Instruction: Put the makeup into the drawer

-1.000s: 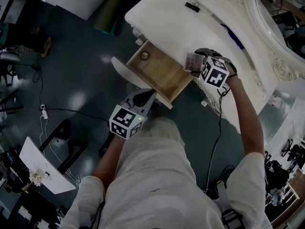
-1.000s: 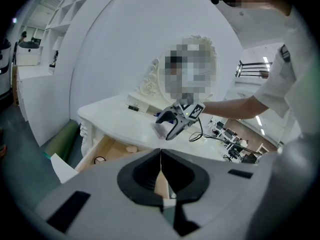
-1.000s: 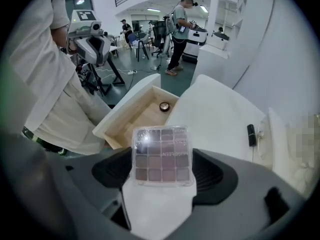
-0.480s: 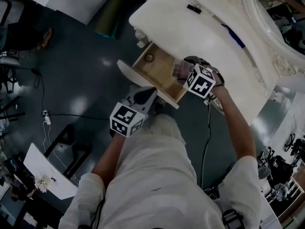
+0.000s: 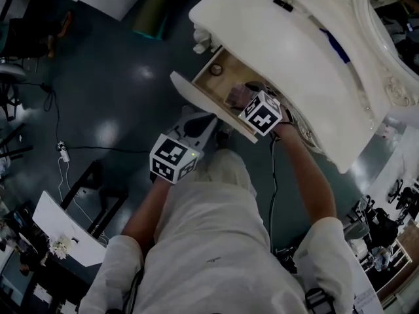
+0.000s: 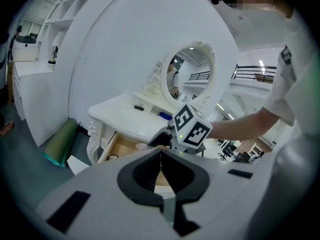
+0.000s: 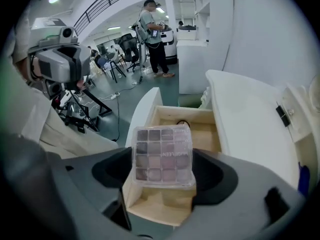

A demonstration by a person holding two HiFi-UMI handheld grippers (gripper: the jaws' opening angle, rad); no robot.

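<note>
Right now my right gripper [image 5: 243, 101] pinches the eyeshadow palette [image 7: 162, 154], a clear-lidded case with rows of muted pink and brown pans. One jaw presses on each side edge, and the lid is tipped toward that gripper's camera. From the head view, the palette [image 5: 236, 96] sits over the open drawer [image 5: 221, 80], toward the end nearest my body. I cannot tell whether it touches the wooden floor or hangs just above it. The drawer [image 7: 206, 130] is pulled well out from under the white dressing table [image 5: 281, 51], and its pale front panel faces me. A small dark ring [image 5: 216, 69] lies at the drawer's far end, well apart from the palette.

My left gripper [image 5: 196, 124] is held low near my waist, off to the side of the drawer front — touching nothing. In its own view the jaws [image 6: 161, 169] are pressed together with nothing between them. Beyond them I see the right gripper's marker cube [image 6: 191, 126] and the oval mirror [image 6: 192, 76].

On the tabletop a black clip [image 5: 283, 4] and a blue item [image 5: 337, 44] lie apart from each other.
</note>
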